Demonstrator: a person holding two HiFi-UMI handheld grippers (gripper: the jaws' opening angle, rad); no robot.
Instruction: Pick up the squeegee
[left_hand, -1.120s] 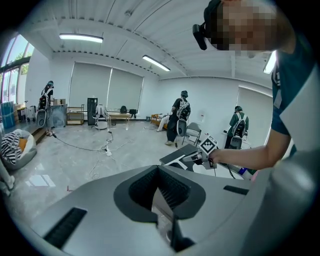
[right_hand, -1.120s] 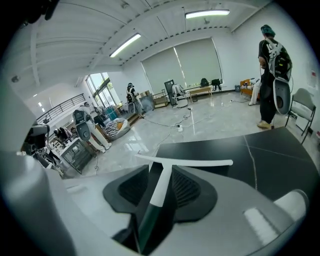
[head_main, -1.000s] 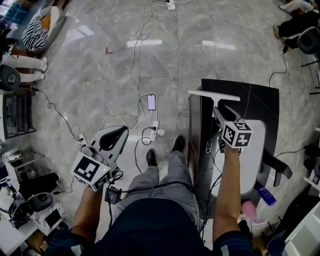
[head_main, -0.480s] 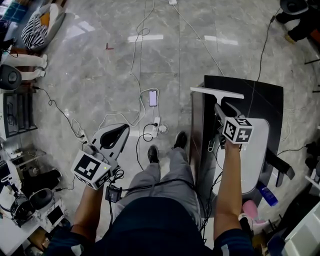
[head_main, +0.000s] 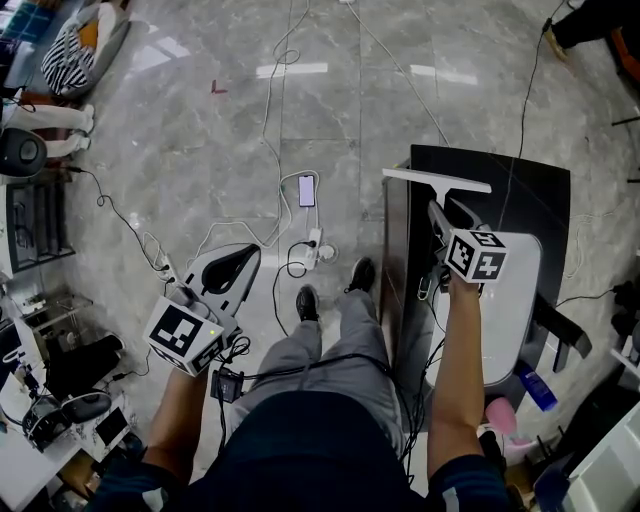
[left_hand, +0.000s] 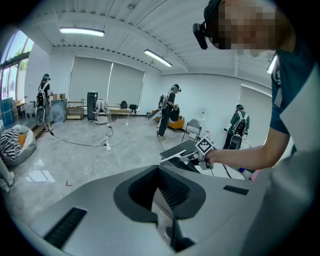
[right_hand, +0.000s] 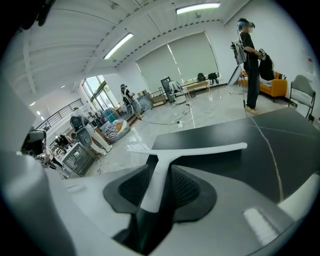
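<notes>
The squeegee (head_main: 437, 181) is white and T-shaped, its long blade across the top and its handle running back into my right gripper (head_main: 441, 217). That gripper is shut on the squeegee's handle and holds it above the left part of the black table (head_main: 530, 190). In the right gripper view the squeegee (right_hand: 200, 149) stretches out past the right gripper (right_hand: 159, 175), with its handle pinched between the dark pads. My left gripper (head_main: 238, 258) hangs over the floor at the left, shut with nothing in it. In the left gripper view the left gripper (left_hand: 161, 172) is in front and the squeegee (left_hand: 171, 156) is far off.
Cables, a power strip (head_main: 311, 250) and a phone (head_main: 306, 190) lie on the marble floor between the grippers. A white oval board (head_main: 510, 320) rests on the table. Shelving and equipment (head_main: 35, 230) crowd the left edge. Other people (left_hand: 172, 110) stand farther off in the room.
The head view has drifted a little, so the table sits slightly lower and further right. Both grippers keep their places, and the squeegee stays in the right one.
</notes>
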